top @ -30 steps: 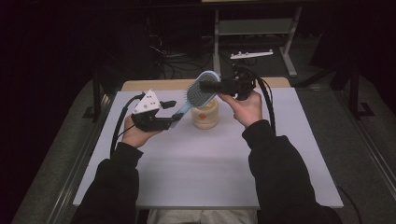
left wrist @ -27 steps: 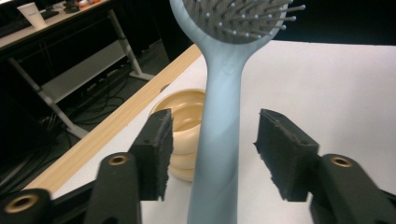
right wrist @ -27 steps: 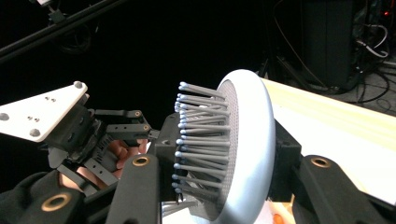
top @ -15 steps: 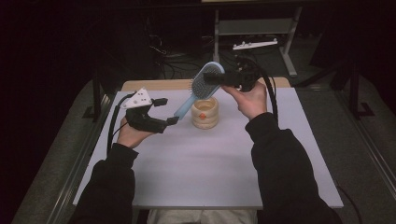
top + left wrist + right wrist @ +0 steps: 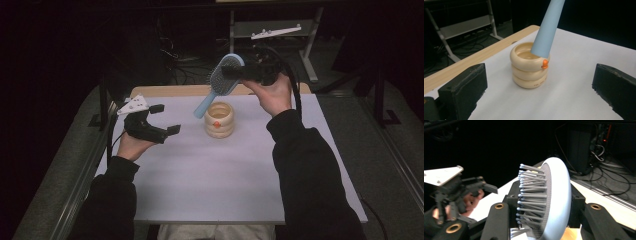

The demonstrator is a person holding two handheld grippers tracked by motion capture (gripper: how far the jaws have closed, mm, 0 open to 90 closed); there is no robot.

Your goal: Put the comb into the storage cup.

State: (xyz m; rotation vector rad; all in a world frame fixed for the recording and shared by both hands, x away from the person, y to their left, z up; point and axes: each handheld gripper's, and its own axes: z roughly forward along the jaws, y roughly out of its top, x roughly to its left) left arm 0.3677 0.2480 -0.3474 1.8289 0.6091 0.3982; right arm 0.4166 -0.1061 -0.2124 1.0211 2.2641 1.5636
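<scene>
Above the ringed holder (image 5: 220, 120), right gripper (image 5: 235, 75) clamps the hairbrush (image 5: 222, 82) by its head, handle angled down at the opening, likely for insertion; left gripper (image 5: 165, 119) gapes empty beside it, well clear.

Hairbrush (image 5: 547, 27) head cut off by top edge; small print on ring holder (image 5: 529, 66) unreadable.

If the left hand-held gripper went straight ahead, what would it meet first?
Probably the stacked-ring cup, centred between its open jaws, with the hairbrush handle hanging just above; depth is uncertain.
</scene>
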